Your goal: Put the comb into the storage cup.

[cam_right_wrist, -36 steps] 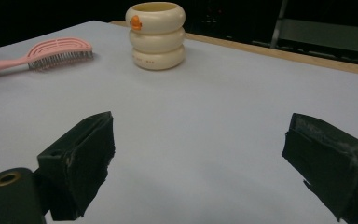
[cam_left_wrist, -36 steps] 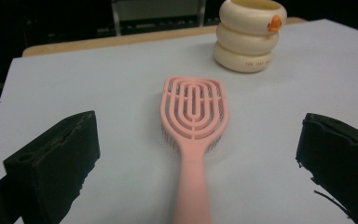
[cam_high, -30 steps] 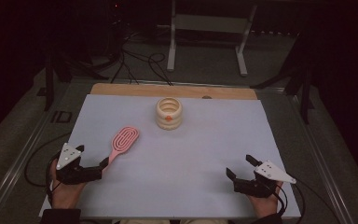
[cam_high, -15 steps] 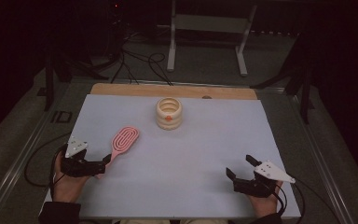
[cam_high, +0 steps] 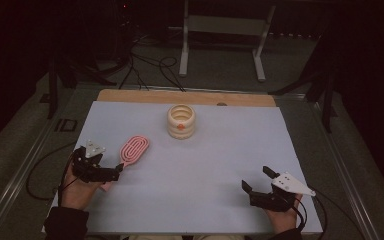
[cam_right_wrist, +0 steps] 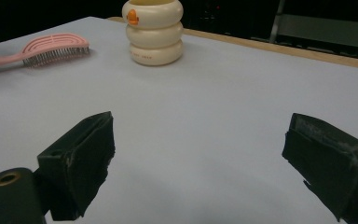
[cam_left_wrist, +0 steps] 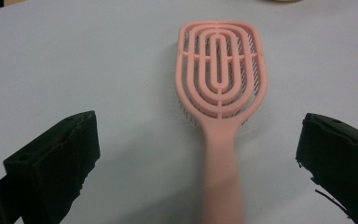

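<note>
So on the left side of the pale lavender-white tabletop sheet (cam_high: 205, 165) the left gripper (cam_high: 114, 173) sits low over the near end of a flat pink plastic hairbrush with an oval vented head of looped ribs (cam_high: 132, 150). In the left gripper view its two black jaws are spread wide, one on each side of the brush handle (cam_left_wrist: 220, 177), and neither one touches it, so nothing is gripped. The brush lies flat on the sheet, bristles down, handle pointing back toward the person's left hand (cam_high: 75, 187) and the head angled away toward the middle of the table. Moving toward the centre, there's a cream-coloured ribbed round cup made of three stacked rings with a small orange mark on its front (cam_high: 181, 121), standing upright near the far edge of the sheet, well apart from the brush and from both grippers; just behind it runs the bare wooden strip of the table edge (cam_high: 130, 96). Over at the near right corner, the right gripper (cam_high: 257, 179) rests low by the sheet with its jaws wide apart too, holding nothing, and its own view looks across bare sheet toward the cup and the brush farther off.
</note>
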A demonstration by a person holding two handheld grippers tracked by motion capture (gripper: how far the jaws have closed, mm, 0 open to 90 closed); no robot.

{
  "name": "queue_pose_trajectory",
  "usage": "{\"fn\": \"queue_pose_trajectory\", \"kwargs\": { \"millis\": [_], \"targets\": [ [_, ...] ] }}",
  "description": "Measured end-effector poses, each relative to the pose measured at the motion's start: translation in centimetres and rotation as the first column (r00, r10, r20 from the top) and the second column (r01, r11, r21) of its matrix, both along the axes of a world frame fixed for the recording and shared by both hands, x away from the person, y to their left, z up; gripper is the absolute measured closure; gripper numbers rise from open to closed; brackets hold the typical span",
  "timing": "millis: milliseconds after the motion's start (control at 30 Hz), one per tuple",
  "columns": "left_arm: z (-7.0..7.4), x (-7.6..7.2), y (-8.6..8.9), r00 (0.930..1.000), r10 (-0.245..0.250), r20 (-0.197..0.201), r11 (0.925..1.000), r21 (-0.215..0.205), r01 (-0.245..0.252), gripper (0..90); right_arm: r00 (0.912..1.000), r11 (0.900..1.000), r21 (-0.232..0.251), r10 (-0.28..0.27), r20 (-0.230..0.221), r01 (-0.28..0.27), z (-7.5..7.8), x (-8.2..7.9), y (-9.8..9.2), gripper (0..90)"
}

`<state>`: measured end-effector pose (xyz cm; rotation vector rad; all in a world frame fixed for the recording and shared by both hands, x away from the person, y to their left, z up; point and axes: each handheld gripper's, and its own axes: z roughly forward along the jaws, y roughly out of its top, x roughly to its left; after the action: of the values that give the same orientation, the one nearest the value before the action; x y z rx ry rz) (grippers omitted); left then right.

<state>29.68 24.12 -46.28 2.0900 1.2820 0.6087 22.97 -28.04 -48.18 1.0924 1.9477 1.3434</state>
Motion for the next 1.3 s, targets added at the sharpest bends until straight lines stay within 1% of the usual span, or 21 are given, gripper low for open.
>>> {"fn": "queue_pose_trajectory", "kwargs": {
  "millis": [100, 133, 167, 233, 300, 333, 433, 500, 567, 633, 667, 733, 833, 933, 967, 1067, 1167, 1233, 1300],
  "targets": [
    [0.0, 0.3, -0.3, 0.9999, -0.004, -0.009, 0.9999, 0.015, 0.004, 0.2, 1.0, 1.0, 0.001, 0.0, -0.001, 0.0, 0.0, 0.0, 0.0, 8.3],
    [0.0, 0.5, -0.3, 0.9998, -0.004, -0.018, 0.9997, 0.024, 0.005, 0.2, 1.0, 1.0, 0.002, 0.0, 0.0, 0.0, 0.0, 0.0, 0.0, 8.3],
    [0.0, 0.5, -0.3, 0.9998, -0.004, -0.018, 0.9997, 0.024, 0.005, 0.3, 1.0, 1.0, 0.002, 0.0, 0.0, 0.0, 0.0, 0.0, 0.0, 8.3],
    [0.0, 0.8, -0.6, 0.9992, 0.002, -0.04, 0.9991, 0.043, 0.0, 0.4, 1.0, 1.0, 0.002, -0.001, -0.002, 0.001, 0.0, 0.0, 0.0, 8.3],
    [-0.1, 1.1, -0.7, 0.9986, 0.0, -0.052, 0.9986, 0.053, 0.002, 0.4, 1.0, 1.0, 0.002, -0.003, -0.004, 0.003, 0.0, 0.0, 0.0, 8.2],
    [-0.1, 1.1, -0.7, 0.9986, 0.0, -0.052, 0.9986, 0.053, 0.002, 0.4, 1.0, 1.0, 0.002, -0.003, -0.004, 0.003, 0.0, 0.0, 0.0, 8.2],
    [-0.2, 1.5, -0.9, 0.9973, -0.003, -0.074, 0.9974, 0.071, 0.008, 0.5, 1.0, 1.0, 0.003, -0.003, -0.005, 0.003, 0.0, 0.0, 0.0, 8.3],
    [-0.3, 1.6, -1.0, 0.997, -0.001, -0.077, 0.9974, 0.071, 0.007, 0.5, 1.0, 1.0, 0.003, -0.003, -0.005, 0.003, 0.0, 0.0, 0.0, 8.3],
    [-0.4, 2.1, -1.3, 0.9956, -0.009, -0.094, 0.9954, 0.094, 0.018, 0.5, 1.0, 1.0, 0.001, -0.003, -0.004, 0.003, 0.0, 0.0, 0.0, 8.3],
    [-0.5, 2.2, -1.3, 0.9953, -0.008, -0.097, 0.995, 0.099, 0.017, 0.6, 1.0, 1.0, 0.0, -0.003, -0.004, 0.003, 0.0, 0.0, 0.0, 8.3],
    [-0.6, 2.5, -1.5, 0.9938, -0.002, -0.111, 0.9936, 0.112, 0.014, 0.7, 1.0, 1.0, 0.001, -0.003, -0.005, 0.003, 0.0, 0.0, 0.0, 8.3],
    [-0.7, 2.6, -1.6, 0.9934, -0.004, -0.115, 0.9934, 0.113, 0.017, 0.7, 1.0, 1.0, 0.001, -0.003, -0.005, 0.003, 0.0, 0.0, 0.0, 8.3],
    [-0.9, 3.0, -1.9, 0.9914, -0.005, -0.131, 0.992, 0.124, 0.022, 0.7, 1.0, 1.0, 0.005, -0.006, -0.006, 0.006, 0.0, 0.0, 0.0, 8.3],
    [-1.0, 3.2, -2.0, 0.9907, -0.006, -0.136, 0.9918, 0.126, 0.023, 0.7, 1.0, 1.0, 0.003, -0.005, -0.006, 0.005, 0.0, 0.0, 0.0, 8.3],
    [-1.2, 3.4, -2.2, 0.9887, -0.01, -0.149, 0.9907, 0.133, 0.03, 0.7, 1.0, 1.0, 0.001, -0.004, -0.006, 0.004, -0.1, 0.0, 0.0, 8.3],
    [-1.3, 3.6, -2.3, 0.9876, -0.01, -0.156, 0.9901, 0.137, 0.032, 0.7, 1.0, 1.0, 0.003, -0.005, -0.007, 0.005, -0.1, 0.0, 0.0, 8.3],
    [-1.5, 4.0, -2.5, 0.9853, -0.008, -0.171, 0.9897, 0.139, 0.032, 0.8, 0.9999, 1.0, 0.005, -0.007, -0.008, 0.007, -0.1, 0.0, 0.0, 8.3],
    [-1.7, 4.2, -2.5, 0.9819, -0.011, -0.189, 0.9889, 0.143, 0.038, 0.9, 0.9999, 1.0, 0.004, -0.007, -0.008, 0.007, -0.1, 0.0, -0.1, 8.3],
    [-1.8, 4.3, -2.6, 0.9809, -0.01, -0.194, 0.9885, 0.146, 0.039, 1.4, 0.9999, 1.0, 0.003, -0.008, -0.008, 0.008, -0.1, 0.1, 0.0, 8.3]
  ]
}}
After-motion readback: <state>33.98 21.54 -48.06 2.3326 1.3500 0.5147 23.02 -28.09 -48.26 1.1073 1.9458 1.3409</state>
